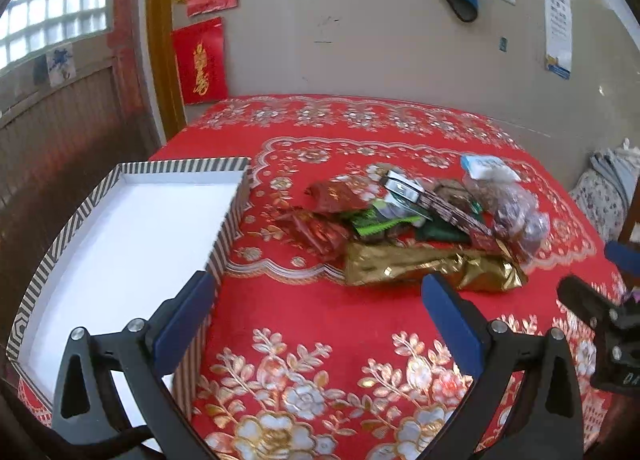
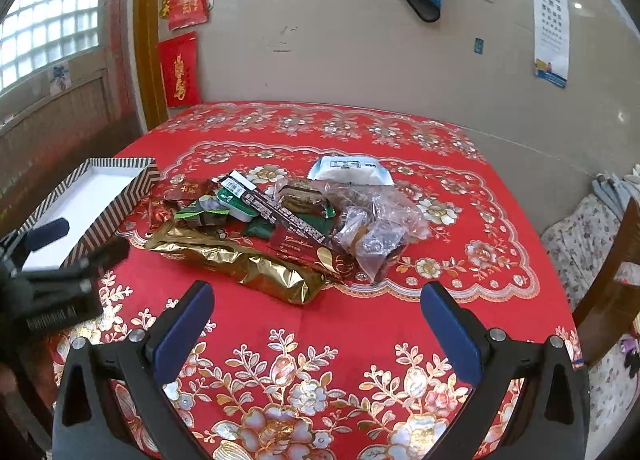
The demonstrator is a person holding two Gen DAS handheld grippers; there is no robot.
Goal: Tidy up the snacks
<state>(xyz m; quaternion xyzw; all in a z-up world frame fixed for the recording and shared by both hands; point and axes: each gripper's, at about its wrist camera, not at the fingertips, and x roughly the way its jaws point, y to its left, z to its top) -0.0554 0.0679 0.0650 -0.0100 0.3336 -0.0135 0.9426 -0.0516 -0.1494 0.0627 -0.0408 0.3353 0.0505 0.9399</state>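
A pile of snacks lies mid-table: a gold foil bag (image 1: 432, 266) (image 2: 244, 264) in front, red packets (image 1: 320, 230), green packets (image 2: 204, 213), a dark striped bar (image 2: 280, 211), a clear plastic bag (image 1: 516, 211) (image 2: 372, 227) and a white packet (image 2: 348, 169). A striped box with a white inside (image 1: 120, 244) (image 2: 92, 195) stands to the left. My left gripper (image 1: 316, 292) is open and empty, near the box's right wall, short of the pile. My right gripper (image 2: 316, 300) is open and empty, just before the gold bag.
The table wears a red floral cloth (image 2: 320, 340). The right gripper shows at the right edge of the left wrist view (image 1: 600, 316); the left gripper shows at the left of the right wrist view (image 2: 52, 260). A wooden chair (image 2: 612, 280) stands at the right.
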